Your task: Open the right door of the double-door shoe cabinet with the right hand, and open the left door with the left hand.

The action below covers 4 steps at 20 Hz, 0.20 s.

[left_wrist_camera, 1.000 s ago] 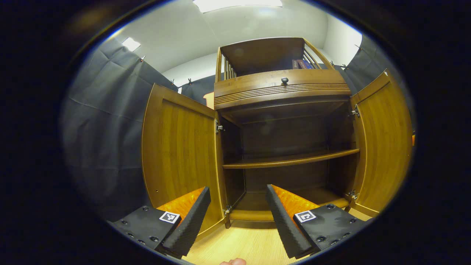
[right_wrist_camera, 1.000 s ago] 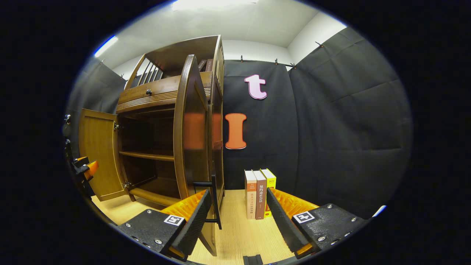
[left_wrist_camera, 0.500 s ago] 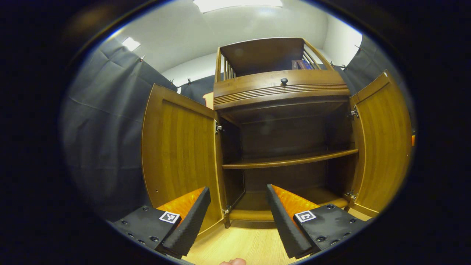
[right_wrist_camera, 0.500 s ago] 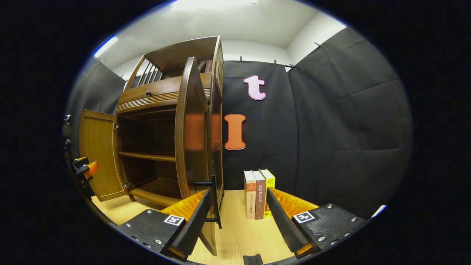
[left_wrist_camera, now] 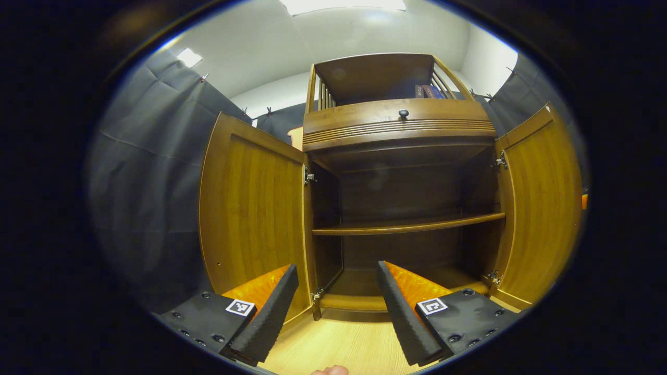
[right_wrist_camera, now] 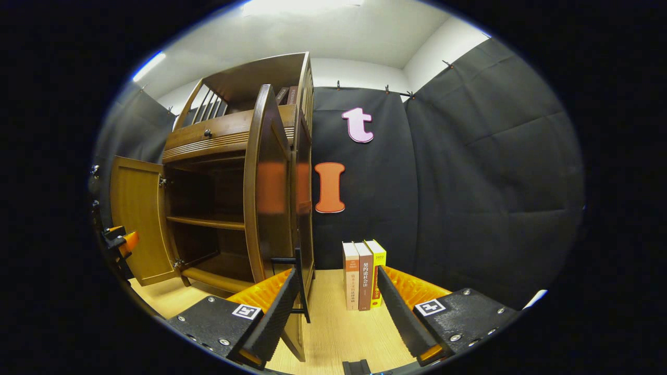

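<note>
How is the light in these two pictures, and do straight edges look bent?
Left gripper view: a bright ceiling lamp glares; the brown wooden cabinet is dark inside, its open doors bow outward. Right gripper view: the right door carries an orange reflection and curves.

The left gripper [left_wrist_camera: 337,307] is held level with its jaws spread wide, nothing gripped between them. The right gripper [right_wrist_camera: 337,307] is likewise held spread apart, gripping nothing.

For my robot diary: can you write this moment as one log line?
left door: open | right door: open | left gripper: open, holding nothing | right gripper: open, holding nothing | shelf: bare
</note>
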Motion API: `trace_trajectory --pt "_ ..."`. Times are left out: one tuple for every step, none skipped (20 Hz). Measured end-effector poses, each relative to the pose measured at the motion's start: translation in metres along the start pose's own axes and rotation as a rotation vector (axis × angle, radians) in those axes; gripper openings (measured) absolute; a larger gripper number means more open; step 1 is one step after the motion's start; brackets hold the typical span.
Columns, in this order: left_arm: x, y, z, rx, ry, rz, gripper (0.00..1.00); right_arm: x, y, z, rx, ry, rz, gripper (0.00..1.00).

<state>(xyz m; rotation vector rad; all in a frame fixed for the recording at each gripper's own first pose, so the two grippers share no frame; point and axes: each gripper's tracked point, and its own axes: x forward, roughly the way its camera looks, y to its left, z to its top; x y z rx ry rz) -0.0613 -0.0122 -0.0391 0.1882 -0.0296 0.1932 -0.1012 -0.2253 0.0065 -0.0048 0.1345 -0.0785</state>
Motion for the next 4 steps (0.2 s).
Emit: trace_trajectory --pt "0.0007 -0.0007 -0.0002 -0.006 0.002 -0.002 1.0 0.0 0.0005 0.0004 0.001 0.0 -0.001 0.99" --pt "0.002 -0.001 -0.0004 -0.01 0.003 -0.005 1.0 -0.0002 0.001 0.0004 -0.001 0.0 -0.004 0.99" --pt "0.0031 -0.0008 -0.0002 -0.013 0.003 -0.006 1.0 -0.0004 0.0018 0.0013 -0.006 -0.001 -0.005 0.99" --pt "0.0047 -0.0014 0.0011 -0.014 0.002 -0.01 1.0 -0.0014 0.004 0.002 -0.01 -0.005 -0.006 0.99"
